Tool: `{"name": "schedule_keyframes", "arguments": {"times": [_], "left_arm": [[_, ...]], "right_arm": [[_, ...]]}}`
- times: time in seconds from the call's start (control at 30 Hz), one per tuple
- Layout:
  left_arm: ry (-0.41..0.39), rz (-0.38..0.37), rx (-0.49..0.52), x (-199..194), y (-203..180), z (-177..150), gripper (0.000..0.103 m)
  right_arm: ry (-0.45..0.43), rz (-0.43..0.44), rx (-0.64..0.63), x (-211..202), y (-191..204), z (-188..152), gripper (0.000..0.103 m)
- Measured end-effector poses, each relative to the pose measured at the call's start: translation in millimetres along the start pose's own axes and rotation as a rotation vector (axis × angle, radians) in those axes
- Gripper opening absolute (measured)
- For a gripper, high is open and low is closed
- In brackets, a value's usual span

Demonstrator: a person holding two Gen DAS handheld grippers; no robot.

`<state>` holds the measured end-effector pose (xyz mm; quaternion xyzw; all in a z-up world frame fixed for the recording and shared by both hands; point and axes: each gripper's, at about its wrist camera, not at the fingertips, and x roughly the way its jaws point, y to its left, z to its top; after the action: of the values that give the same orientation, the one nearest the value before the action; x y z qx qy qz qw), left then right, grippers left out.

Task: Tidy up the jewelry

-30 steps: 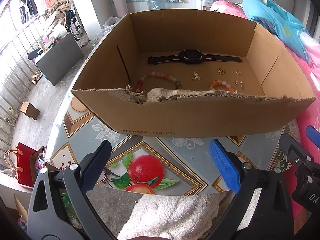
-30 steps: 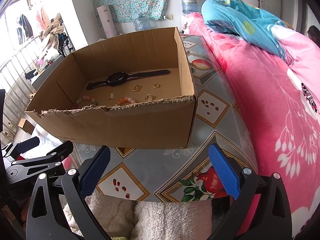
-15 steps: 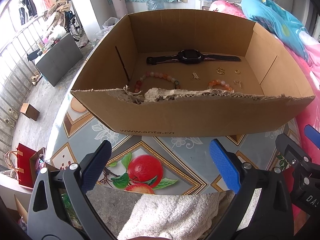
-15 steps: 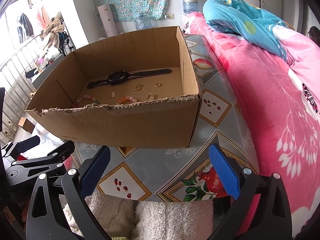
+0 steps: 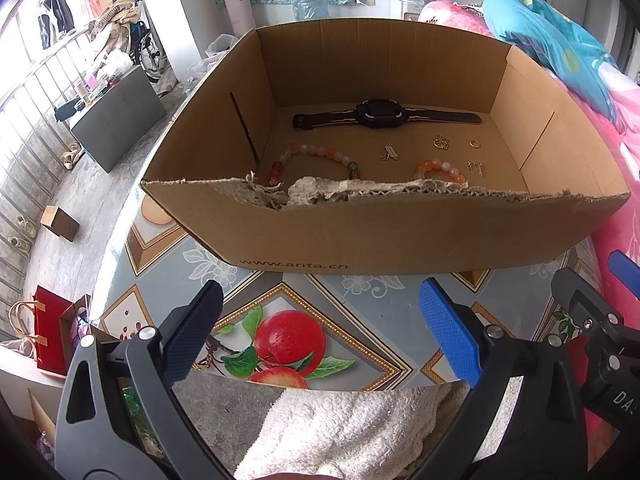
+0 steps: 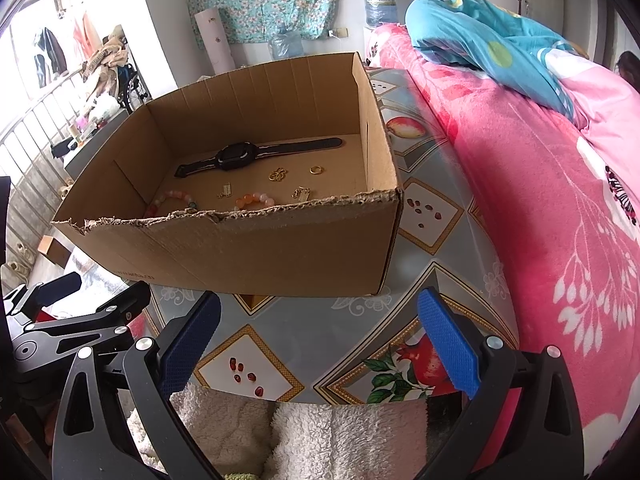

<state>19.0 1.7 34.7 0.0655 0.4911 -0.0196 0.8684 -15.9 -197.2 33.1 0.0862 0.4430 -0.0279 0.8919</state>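
Left hand-held gripper: hovering with fingers apart, holding nothing.
Right hand-held gripper: likewise spread, empty.
Surface: carrying the cardboard box.
Approach: clearing the torn near wall, descending steeply.
Jewelry: bead bracelet, gold ring, watch lying apart on the box floor.

Ahead of the left gripper, on a fruit-patterned glossy tabletop: an open brown cardboard box. Inside, at the far wall, a black strap wristwatch; nearer, a pale-pink bead bracelet left, an orange bead bracelet right. Beside the right gripper, rightward, a pink floral bedspread.
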Motion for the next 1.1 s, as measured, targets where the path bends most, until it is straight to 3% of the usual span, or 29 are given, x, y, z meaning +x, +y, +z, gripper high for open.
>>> {"name": "schedule_keyframes", "arguments": {"times": [1.1], "left_arm": [[0.006, -0.011, 0.000, 0.7, 0.2, 1.5, 0.095]], "right_arm": [[0.002, 0.005, -0.007, 1.5, 1.8, 1.6, 0.096]]}}
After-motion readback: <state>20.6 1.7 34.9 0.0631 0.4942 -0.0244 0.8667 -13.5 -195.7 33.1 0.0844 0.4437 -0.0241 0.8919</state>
